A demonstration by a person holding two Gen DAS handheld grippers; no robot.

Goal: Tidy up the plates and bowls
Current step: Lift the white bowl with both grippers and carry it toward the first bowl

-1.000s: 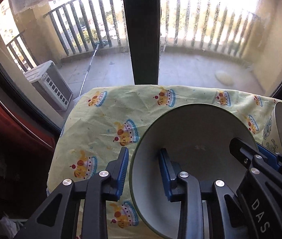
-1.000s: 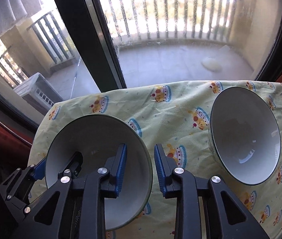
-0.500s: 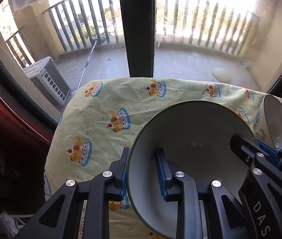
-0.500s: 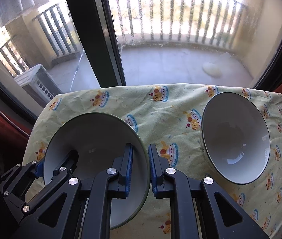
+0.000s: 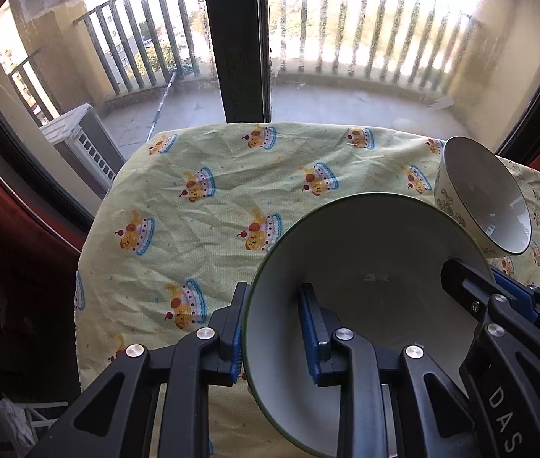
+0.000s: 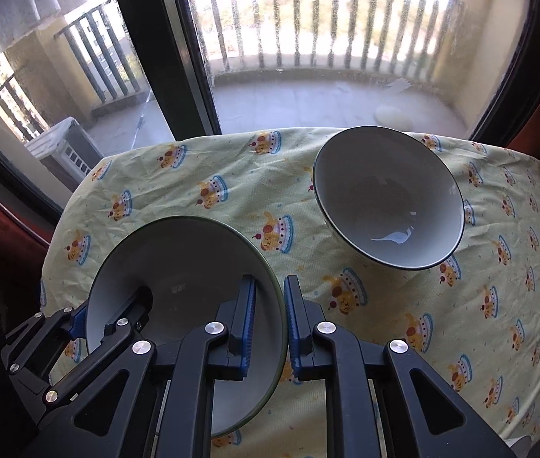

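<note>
A white plate with a green rim (image 5: 365, 278) is held above the yellow cartoon tablecloth (image 5: 209, 206). My left gripper (image 5: 272, 328) is shut on its left rim. My right gripper (image 6: 270, 316) is shut on its right rim, and the plate (image 6: 178, 267) shows there too. The right gripper's fingers (image 5: 472, 286) show at the plate's right edge in the left wrist view. The left gripper's fingers (image 6: 125, 316) show at the plate's left edge in the right wrist view. A white bowl with a dark rim (image 6: 388, 198) stands on the cloth to the right, also seen in the left wrist view (image 5: 487, 194).
The table ends close behind the bowl at a large window with a dark frame post (image 5: 239, 42). A balcony with railings and an air-conditioner unit (image 5: 83, 145) lies outside. The cloth drops off at the left edge (image 5: 83, 259).
Both grippers closed onto the plate's rim and drew back and up. The plate now sits lifted between them and the bowl appears farther away.
</note>
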